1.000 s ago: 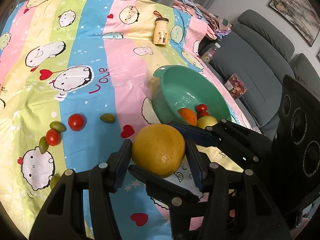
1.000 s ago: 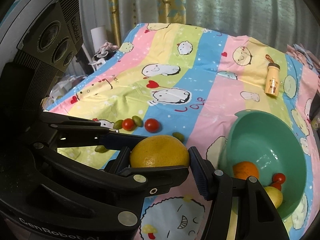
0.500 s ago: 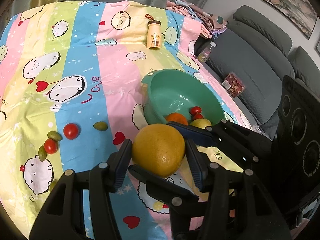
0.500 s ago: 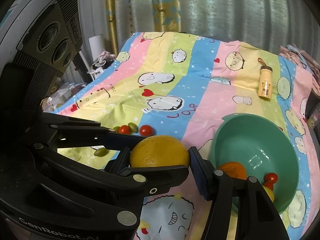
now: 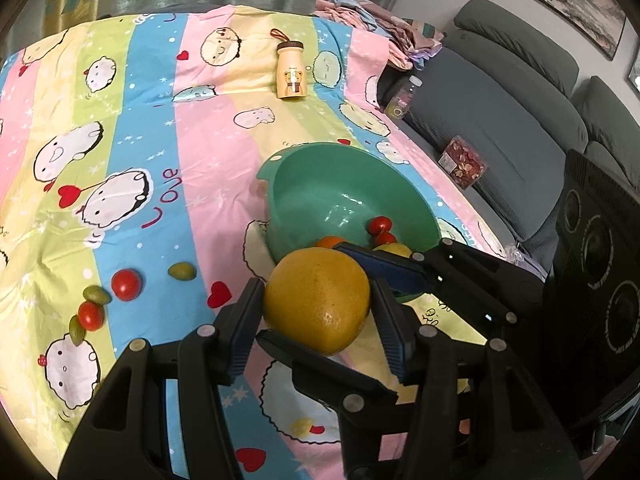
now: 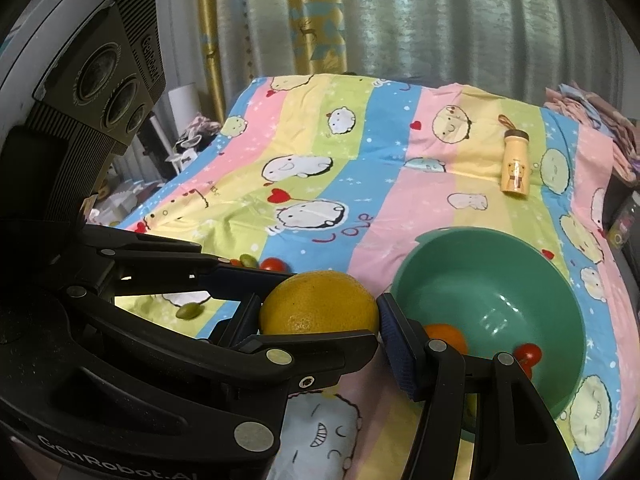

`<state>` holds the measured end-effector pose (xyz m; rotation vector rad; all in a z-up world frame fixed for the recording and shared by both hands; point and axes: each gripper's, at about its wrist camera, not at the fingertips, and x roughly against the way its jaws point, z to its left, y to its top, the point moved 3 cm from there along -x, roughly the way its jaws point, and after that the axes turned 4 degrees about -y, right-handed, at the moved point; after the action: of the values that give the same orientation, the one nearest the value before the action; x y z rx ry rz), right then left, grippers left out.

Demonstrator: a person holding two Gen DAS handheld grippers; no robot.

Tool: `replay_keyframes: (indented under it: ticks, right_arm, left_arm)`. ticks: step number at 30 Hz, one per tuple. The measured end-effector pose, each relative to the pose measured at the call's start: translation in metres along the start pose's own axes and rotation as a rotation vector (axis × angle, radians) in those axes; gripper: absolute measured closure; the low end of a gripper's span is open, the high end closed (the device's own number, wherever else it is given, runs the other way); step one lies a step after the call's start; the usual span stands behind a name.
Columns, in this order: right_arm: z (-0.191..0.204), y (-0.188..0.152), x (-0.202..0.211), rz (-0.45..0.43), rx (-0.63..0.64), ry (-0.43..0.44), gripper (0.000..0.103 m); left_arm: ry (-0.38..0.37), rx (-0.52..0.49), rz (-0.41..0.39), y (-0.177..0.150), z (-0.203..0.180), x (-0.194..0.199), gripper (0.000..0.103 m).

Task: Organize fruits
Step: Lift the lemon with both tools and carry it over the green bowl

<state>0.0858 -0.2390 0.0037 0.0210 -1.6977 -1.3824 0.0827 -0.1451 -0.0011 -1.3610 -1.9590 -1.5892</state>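
Observation:
A large yellow grapefruit (image 5: 316,300) (image 6: 320,300) hangs above the striped cartoon bedsheet (image 5: 132,152), gripped from two sides at once. My left gripper (image 5: 317,294) is shut on it, one pad on each flank. My right gripper (image 6: 320,304) is shut on it too, its fingers crossing the left one's. Just beyond the fruit sits a green bowl (image 5: 312,184) (image 6: 500,264) holding an orange (image 6: 448,334), red cherry tomatoes (image 5: 380,225) and a yellow-green fruit (image 5: 394,249). Loose cherry tomatoes (image 5: 126,284) and small green fruits (image 5: 182,270) lie on the sheet to the left.
A yellow bottle (image 5: 291,74) lies on the sheet beyond the bowl. A grey sofa (image 5: 500,128) with a jar and a red packet runs along the right, with folded clothes (image 5: 368,24) at the far corner. Curtains (image 6: 400,20) hang behind.
Both grippers have carried the grapefruit together a little, so the bowl and loose fruits slid left in both views. The grip on the fruit is unchanged.

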Motion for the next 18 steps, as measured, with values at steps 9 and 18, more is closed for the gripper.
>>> replay_keyframes:
  ticks: [9,18]
  right_arm:
    - [-0.017,-0.002,0.008,-0.023,-0.032,-0.023,0.041]
    - [-0.036,-0.003,0.014,-0.042,-0.057,-0.046,0.041]
  left_arm:
    - [-0.006,-0.039,0.007,0.01,-0.017,-0.012,0.049]
    - [-0.02,-0.08,0.013,0.022,-0.035,-0.026,0.049]
